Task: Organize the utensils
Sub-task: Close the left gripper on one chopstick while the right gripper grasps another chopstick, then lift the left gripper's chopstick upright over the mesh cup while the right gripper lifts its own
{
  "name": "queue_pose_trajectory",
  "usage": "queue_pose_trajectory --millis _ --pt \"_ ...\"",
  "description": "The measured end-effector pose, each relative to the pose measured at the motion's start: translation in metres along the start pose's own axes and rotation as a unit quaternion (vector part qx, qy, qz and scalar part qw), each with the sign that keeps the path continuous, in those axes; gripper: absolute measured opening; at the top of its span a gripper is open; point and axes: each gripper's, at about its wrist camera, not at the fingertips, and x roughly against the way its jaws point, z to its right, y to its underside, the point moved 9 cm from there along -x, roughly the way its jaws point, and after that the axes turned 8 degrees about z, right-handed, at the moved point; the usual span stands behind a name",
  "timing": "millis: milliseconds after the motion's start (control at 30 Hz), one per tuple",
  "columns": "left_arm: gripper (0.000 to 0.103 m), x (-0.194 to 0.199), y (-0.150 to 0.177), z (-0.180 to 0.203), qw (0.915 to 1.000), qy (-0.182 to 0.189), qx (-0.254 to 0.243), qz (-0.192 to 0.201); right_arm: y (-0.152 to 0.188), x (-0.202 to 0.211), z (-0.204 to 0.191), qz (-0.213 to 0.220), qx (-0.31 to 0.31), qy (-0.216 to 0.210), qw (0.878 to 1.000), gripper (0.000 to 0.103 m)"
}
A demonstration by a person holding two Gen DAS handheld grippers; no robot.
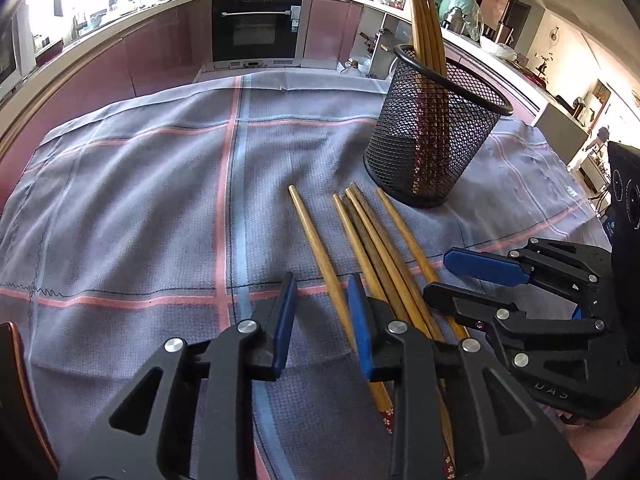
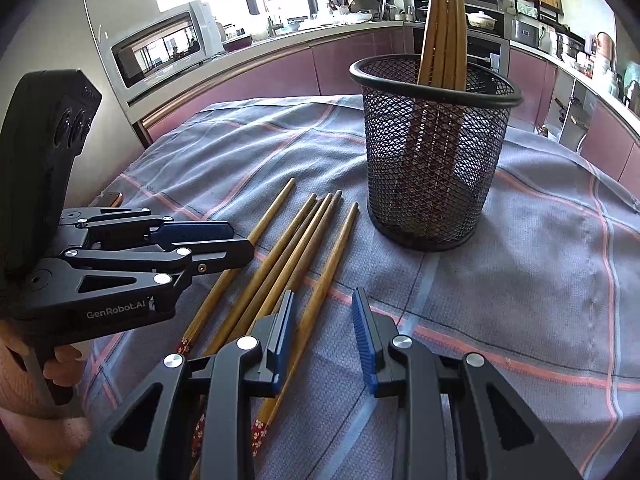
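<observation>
Left gripper (image 1: 322,322): I see my blue pads standing apart, with the leftmost loose chopstick (image 1: 320,250) running up between them. I think neither pad presses on it, though the view past the right pad is poor. From the right wrist view this gripper (image 2: 230,240) reaches in from the left, its tips over the chopsticks' left edge.

Loose chopsticks (image 2: 288,256): I count five or so wooden ones lying flat on the cloth, fanned slightly. Their narrow tips point toward the holder, and their red flower-patterned ends lie near me.

Right gripper (image 2: 324,332): my pads stand parted with nothing between them. The rightmost loose chopstick (image 2: 324,280) passes just under the left pad. From the left wrist view this gripper (image 1: 460,276) lies on its side at the right, above the thick ends of the pile.

Mesh holder (image 2: 436,152): a black wire cup standing upright on the cloth, just beyond the loose tips and apart from them.

Stored chopsticks (image 2: 444,24): four or so stand in the holder, leaning against its far rim.

Cloth (image 1: 140,200): grey-blue with pink and pale blue stripes, covering the table.

Background: purple kitchen cabinets, a built-in oven (image 1: 256,26) and a microwave (image 2: 160,48).
</observation>
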Motion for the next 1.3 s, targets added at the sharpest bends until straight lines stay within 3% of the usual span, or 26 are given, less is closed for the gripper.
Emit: queue_pose_trajectory --millis 200,333,967,1300 --pt "0.022 -0.002 -0.001 0.0 0.9999 -0.013 0.001 0.003 -0.002 -0.003 0.002 0.001 0.006 0.008 1.0 0.023" --pt "0.012 -0.002 0.0 -0.001 0.9998 -0.005 0.017 0.001 -0.002 -0.002 0.005 0.001 0.002 0.009 1.0 0.019" --pt "0.011 -0.005 -0.003 -0.002 0.999 -0.023 0.038 0.003 -0.004 -0.003 0.009 0.002 -0.016 0.009 1.0 0.007" --pt "0.007 0.0 -0.001 -0.002 0.9983 -0.01 0.057 0.004 -0.007 0.009 0.008 0.011 -0.022 -0.012 1.0 0.005"
